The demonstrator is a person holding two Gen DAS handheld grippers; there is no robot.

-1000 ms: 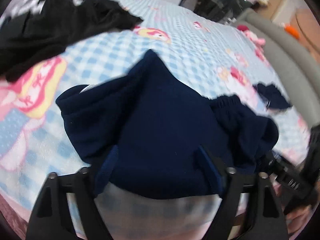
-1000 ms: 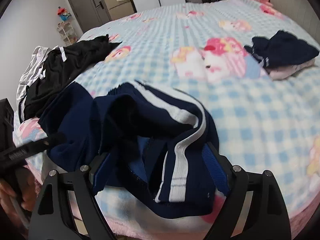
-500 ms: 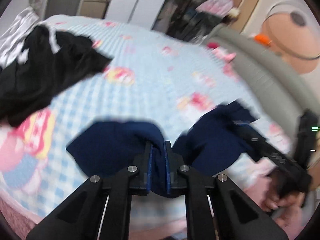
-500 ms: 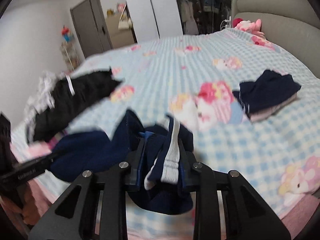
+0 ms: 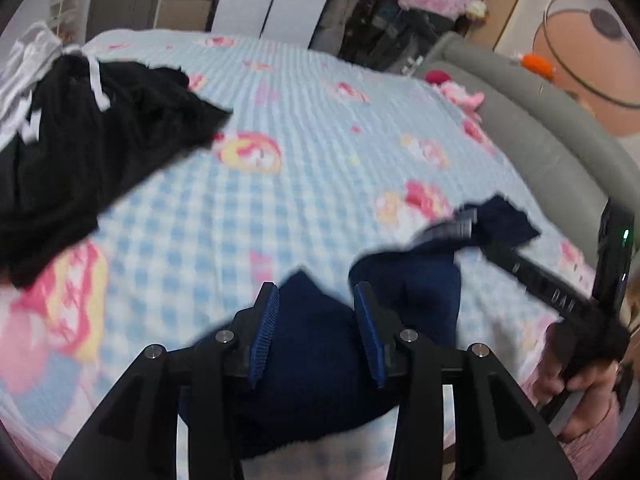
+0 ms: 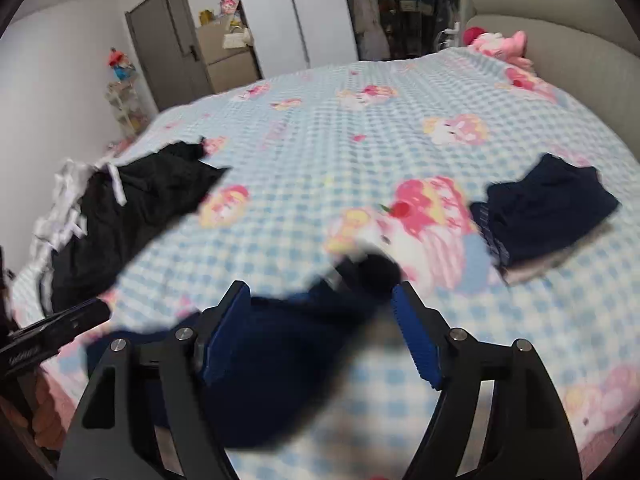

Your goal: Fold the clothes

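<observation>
A navy garment with a white stripe (image 5: 320,352) lies bunched near the front edge of the blue checked bedspread (image 5: 280,200); it also shows, blurred by motion, in the right wrist view (image 6: 280,360). My left gripper (image 5: 318,320) is open, its blue pads either side of the navy cloth. My right gripper (image 6: 324,332) is open wide over the same garment. The right gripper also shows in the left wrist view (image 5: 540,280), at the right.
A black garment with white trim (image 5: 80,152) lies at the left of the bed (image 6: 132,216). A folded navy pile (image 6: 548,212) sits at the right. A grey headboard (image 5: 540,152) with pink plush toys (image 6: 500,44) borders the right side.
Both grippers had closed on the navy garment half a second ago; now both have opened and the garment is falling or dropped onto the bed, blurred.
</observation>
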